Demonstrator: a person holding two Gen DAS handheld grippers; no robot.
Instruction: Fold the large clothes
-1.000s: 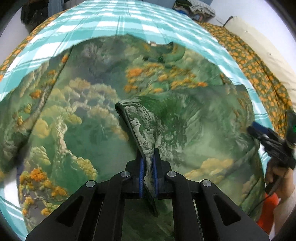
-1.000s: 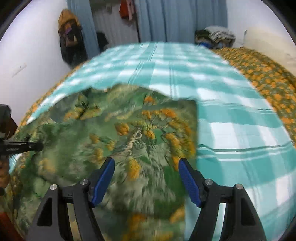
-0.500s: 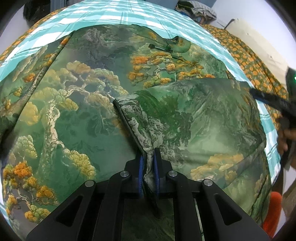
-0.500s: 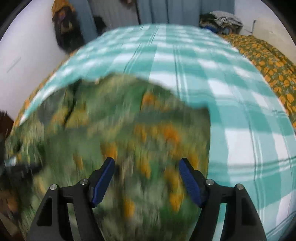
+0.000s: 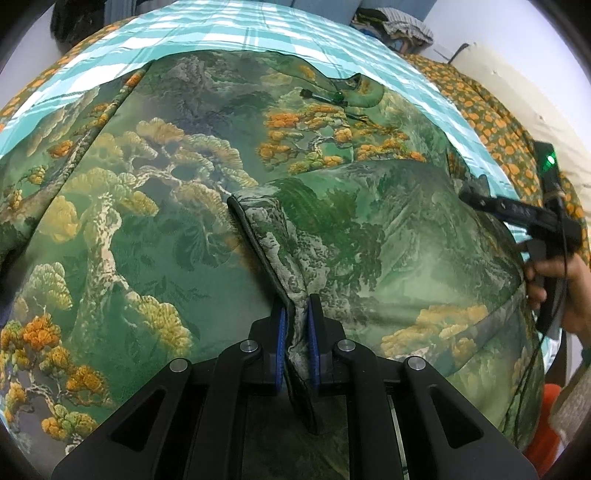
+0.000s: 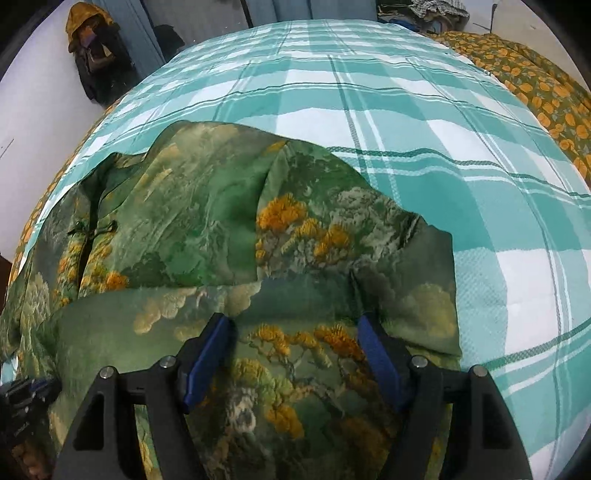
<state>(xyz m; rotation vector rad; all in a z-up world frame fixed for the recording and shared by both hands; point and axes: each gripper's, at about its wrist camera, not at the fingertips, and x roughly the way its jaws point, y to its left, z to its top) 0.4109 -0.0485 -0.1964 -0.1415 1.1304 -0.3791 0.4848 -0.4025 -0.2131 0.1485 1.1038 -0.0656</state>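
Note:
A large green garment [image 5: 155, 229] printed with trees and orange blossoms lies spread on a teal plaid bed [image 5: 258, 29]. Its right part is folded over toward the middle, and the folded edge [image 5: 255, 236] runs up from my left gripper [image 5: 295, 332], which is shut on that edge. My right gripper [image 6: 291, 354] is open and empty, low over the garment [image 6: 192, 229] near its right side, its jaws wide apart. It also shows at the right edge of the left wrist view [image 5: 517, 214]. The collar [image 5: 347, 92] lies at the far end.
The plaid bedsheet [image 6: 406, 110] stretches beyond the garment. An orange-flowered blanket [image 6: 535, 85] lies along the bed's right side. Piled clothes [image 5: 399, 29] sit at the far end. Dark clothing [image 6: 92, 51] hangs on the left wall by blue curtains.
The left gripper has carried the folded edge farther left over the garment and lower. The right gripper has moved down close over the garment's right side, still open.

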